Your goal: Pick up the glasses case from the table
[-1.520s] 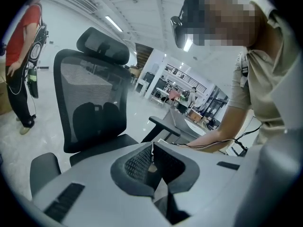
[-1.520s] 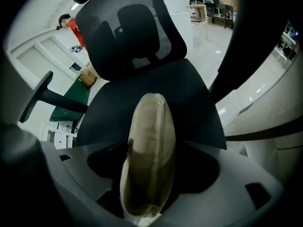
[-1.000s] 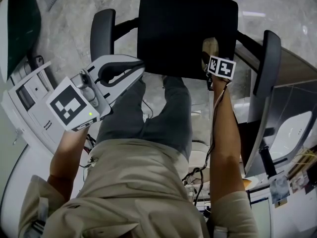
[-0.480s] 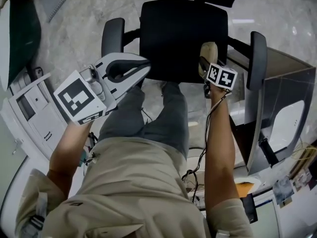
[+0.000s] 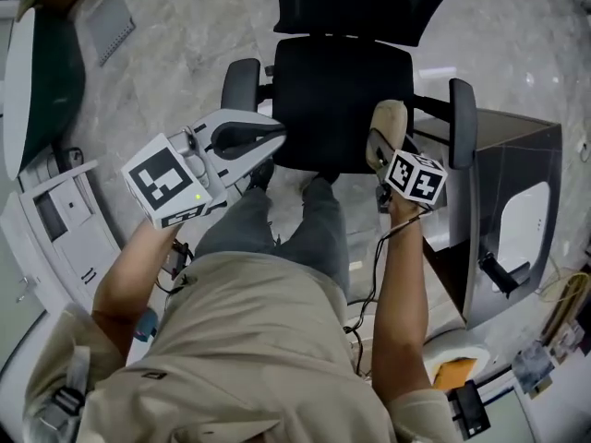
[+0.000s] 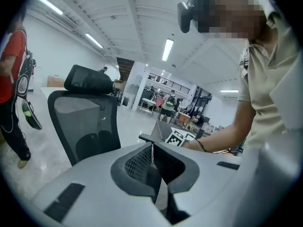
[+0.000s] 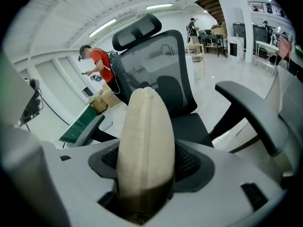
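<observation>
A large, bright hall with a pale marble-patterned floor (image 5: 175, 53); no desk lies under the tongs. A black mesh office chair (image 5: 342, 90) with grey armrests stands just beyond both tongs. The person holding them, in a beige shirt and grey trousers, is seen from above.

The right tongs (image 7: 144, 160) are clamped on a beige, rounded fabric glasses case (image 7: 142, 141). The case stands upright between the two dark ribbed pads, its narrow top pointing away towards the chair back. From the head view the case (image 5: 388, 123) is in the air above the chair's seat edge, touching nothing else.

The left tongs (image 6: 152, 157) are closed together with nothing between them, level with the right tongs and well apart from them.

Over the last second the chair has slid further away in the head view, while the case has stayed gripped. The pick-up therefore looks finished, with the case now simply being carried.
</observation>
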Action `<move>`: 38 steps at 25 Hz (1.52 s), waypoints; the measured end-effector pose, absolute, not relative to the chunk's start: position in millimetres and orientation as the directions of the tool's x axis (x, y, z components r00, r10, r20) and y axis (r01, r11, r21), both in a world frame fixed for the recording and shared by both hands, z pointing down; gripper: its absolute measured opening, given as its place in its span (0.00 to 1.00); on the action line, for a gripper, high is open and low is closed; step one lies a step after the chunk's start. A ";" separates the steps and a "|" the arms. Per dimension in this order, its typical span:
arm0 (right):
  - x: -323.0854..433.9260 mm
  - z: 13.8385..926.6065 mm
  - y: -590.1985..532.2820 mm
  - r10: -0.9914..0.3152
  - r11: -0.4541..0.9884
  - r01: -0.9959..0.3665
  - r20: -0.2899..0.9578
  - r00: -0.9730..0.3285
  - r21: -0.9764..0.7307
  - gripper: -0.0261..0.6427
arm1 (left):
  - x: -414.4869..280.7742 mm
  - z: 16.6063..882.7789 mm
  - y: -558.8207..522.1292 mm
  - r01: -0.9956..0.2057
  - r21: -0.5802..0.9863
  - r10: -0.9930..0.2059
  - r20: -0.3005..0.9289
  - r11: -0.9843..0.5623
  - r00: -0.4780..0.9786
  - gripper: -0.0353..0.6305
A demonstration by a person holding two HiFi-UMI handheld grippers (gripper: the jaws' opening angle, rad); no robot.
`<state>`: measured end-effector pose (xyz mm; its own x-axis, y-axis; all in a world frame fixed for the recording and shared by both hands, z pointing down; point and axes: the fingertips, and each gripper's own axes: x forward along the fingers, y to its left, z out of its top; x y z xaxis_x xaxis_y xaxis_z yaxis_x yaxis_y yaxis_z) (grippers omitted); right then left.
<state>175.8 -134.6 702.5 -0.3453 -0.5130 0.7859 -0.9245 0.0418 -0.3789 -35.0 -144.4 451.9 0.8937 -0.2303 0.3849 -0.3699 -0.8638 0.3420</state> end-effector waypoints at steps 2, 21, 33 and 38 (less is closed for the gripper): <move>169.3 669.5 -134.0 -0.550 0.049 -0.925 0.762 -0.341 -0.377 0.50 | -43.4 437.8 -140.8 -0.361 0.329 -0.231 0.372 -0.873 0.899 0.09; 116.4 382.1 -71.5 -0.849 0.199 -0.905 0.395 -0.351 -0.376 0.50 | -67.5 335.8 -101.5 -0.263 0.204 -0.216 0.224 -0.943 0.950 0.09; 104.8 260.8 -4.7 -0.946 0.211 -0.944 0.189 -0.262 -0.252 0.50 | -90.0 286.4 -71.1 -0.203 0.164 -0.179 0.152 -0.965 0.972 0.09; 96.2 231.0 20.8 -0.963 0.198 -0.962 0.144 -0.227 -0.189 0.50 | -94.6 271.1 -55.1 -0.171 0.148 -0.152 0.127 -0.974 0.980 0.09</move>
<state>96.2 20.8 231.0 -0.2268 -0.9633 0.1439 -0.9618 0.1982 -0.1887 -94.6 -55.1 271.1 0.9801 -0.1524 0.1275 -0.1707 -0.9741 0.1481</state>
